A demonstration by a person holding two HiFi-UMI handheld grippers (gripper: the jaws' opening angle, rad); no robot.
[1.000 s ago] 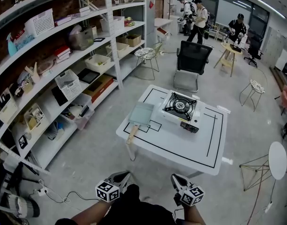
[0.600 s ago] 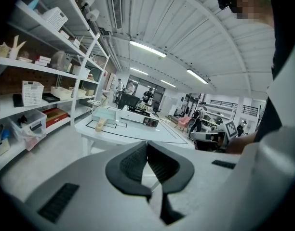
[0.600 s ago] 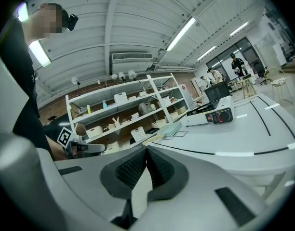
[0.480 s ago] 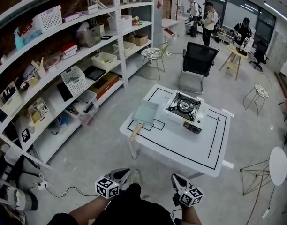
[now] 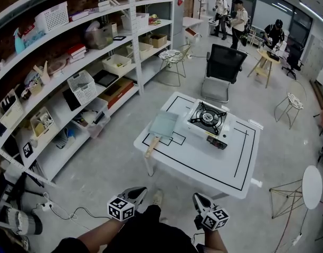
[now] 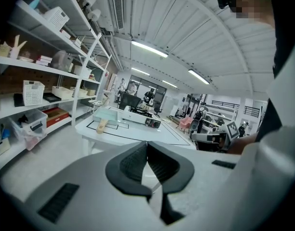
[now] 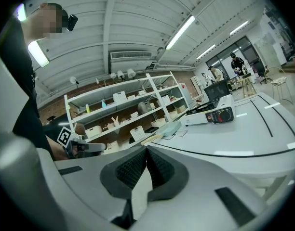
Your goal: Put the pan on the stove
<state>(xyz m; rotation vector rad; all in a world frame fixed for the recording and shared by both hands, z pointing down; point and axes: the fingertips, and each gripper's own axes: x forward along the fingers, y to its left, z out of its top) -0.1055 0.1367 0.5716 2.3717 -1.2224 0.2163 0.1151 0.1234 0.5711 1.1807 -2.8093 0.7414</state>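
Observation:
A square pale-green pan (image 5: 163, 124) with a wooden handle lies on the white table (image 5: 203, 162), left of a white portable gas stove (image 5: 206, 121) with a black burner. The pan (image 6: 107, 114) and stove (image 6: 138, 119) also show far off in the left gripper view, and the pan (image 7: 170, 127) and stove (image 7: 212, 112) in the right gripper view. Both grippers hang low near my body, well short of the table. My left gripper (image 5: 139, 193) is shut and empty, as is my right gripper (image 5: 196, 198).
Long white shelving (image 5: 72, 83) with bins and boxes runs along the left. A black office chair (image 5: 220, 67) stands behind the table, a round white side table (image 5: 312, 179) at right. Cables (image 5: 72, 215) lie on the floor at lower left. People stand at the far back.
The view has shifted slightly, so table and stove sit a little lower and nearer in frame. Both grippers stay shut in the same place by my body.

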